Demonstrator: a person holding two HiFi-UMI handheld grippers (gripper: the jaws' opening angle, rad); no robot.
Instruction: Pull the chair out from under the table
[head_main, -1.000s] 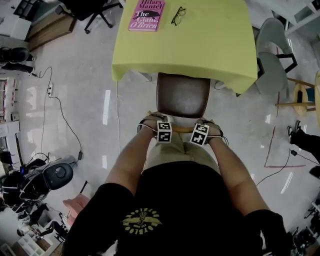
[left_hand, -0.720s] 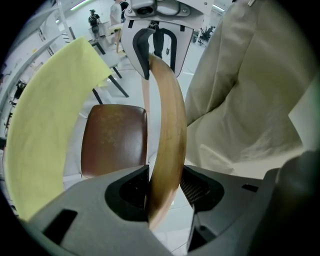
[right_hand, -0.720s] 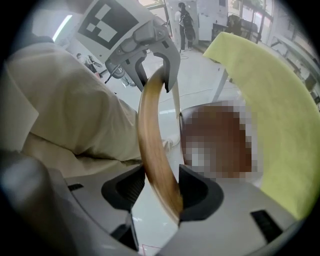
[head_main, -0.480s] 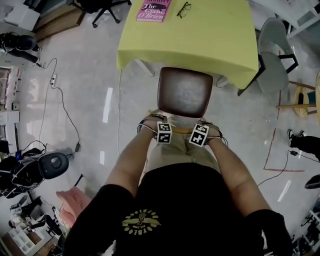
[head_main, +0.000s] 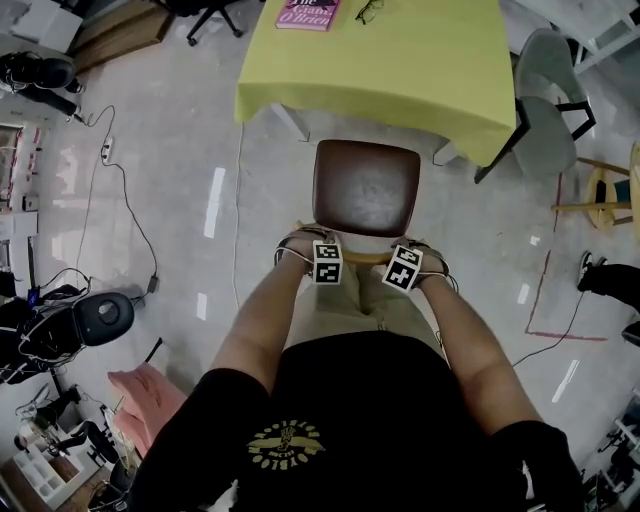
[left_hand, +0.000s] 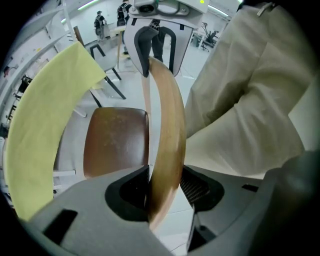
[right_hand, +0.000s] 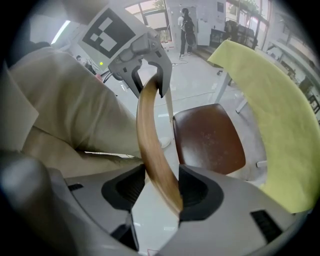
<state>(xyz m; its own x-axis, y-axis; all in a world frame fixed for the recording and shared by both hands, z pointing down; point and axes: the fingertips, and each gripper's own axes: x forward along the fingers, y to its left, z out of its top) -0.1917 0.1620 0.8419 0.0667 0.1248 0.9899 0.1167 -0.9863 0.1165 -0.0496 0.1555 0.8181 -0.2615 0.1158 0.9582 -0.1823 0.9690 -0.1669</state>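
Observation:
The chair has a brown seat (head_main: 366, 188) and a curved wooden backrest rail (head_main: 365, 258). It stands just in front of the table with the yellow cloth (head_main: 400, 70), its whole seat out from under the edge. My left gripper (head_main: 320, 243) points down and is shut on the left part of the rail (left_hand: 167, 135). My right gripper (head_main: 407, 248) is shut on the right part of the rail (right_hand: 152, 150). In the left gripper view the jaws (left_hand: 165, 192) press the rail from both sides, as do the jaws (right_hand: 157, 192) in the right gripper view.
A pink book (head_main: 308, 12) and glasses (head_main: 368, 10) lie on the table's far side. A grey chair (head_main: 545, 130) and a wooden stool (head_main: 605, 190) stand to the right. A cable (head_main: 110, 190) and a black device (head_main: 100, 320) lie on the floor at left. The person's legs are right behind the backrest.
The chair has come back out from under the table with both grippers holding its rail. The seat was partly under the yellow cloth; now it shows whole, and the table sits farther up the view.

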